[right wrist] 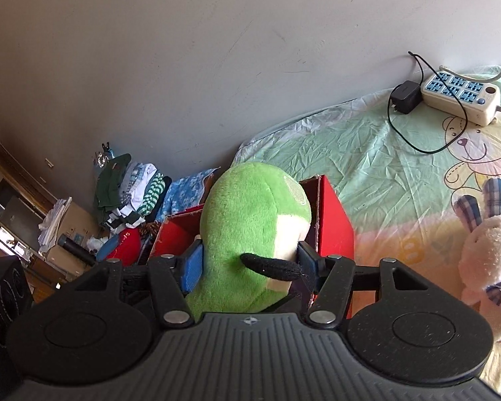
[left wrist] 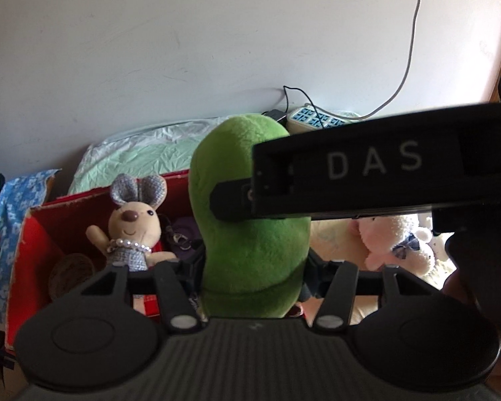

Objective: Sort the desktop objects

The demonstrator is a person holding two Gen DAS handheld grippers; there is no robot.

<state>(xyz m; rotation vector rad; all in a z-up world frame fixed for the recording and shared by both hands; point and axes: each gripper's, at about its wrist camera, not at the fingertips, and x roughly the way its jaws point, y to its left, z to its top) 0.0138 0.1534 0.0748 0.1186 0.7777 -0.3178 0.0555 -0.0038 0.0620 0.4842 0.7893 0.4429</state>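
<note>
A bed sheet (right wrist: 367,173), pale green with cartoon bears printed on it, covers the surface that runs to the far wall. On it, near the middle-left, stands an open red box (right wrist: 334,227). The green plush toy (right wrist: 250,220) is the largest of the toys and fills the centre of both wrist views. Its long axis stands upright, the rounded top pointing up and slightly away toward the wall, above the box opening.

The right gripper (right wrist: 248,267) is clamped on the lower part of the green plush toy, one blue pad pressing in on each side, and a black plush piece juts out to the right between the fingers. The left gripper (left wrist: 254,267) also straddles the base of the green plush toy, with the fabric between its fingers; whether those fingers squeeze it or only frame it cannot be told, as the toy hides them. In the left wrist view a black bar marked "DAS", part of the other gripper, crosses in front of the toy from the right.

A pink rabbit plush (right wrist: 487,260) with checked ears lies on the sheet to the right of the box. Inside the box sits a small mouse doll (left wrist: 133,230) with grey knitted ears and a pearl necklace, upright, facing the camera. A cream power strip (right wrist: 461,97) lies far right by the wall, with a black charger (right wrist: 405,97) just beside it.
</note>
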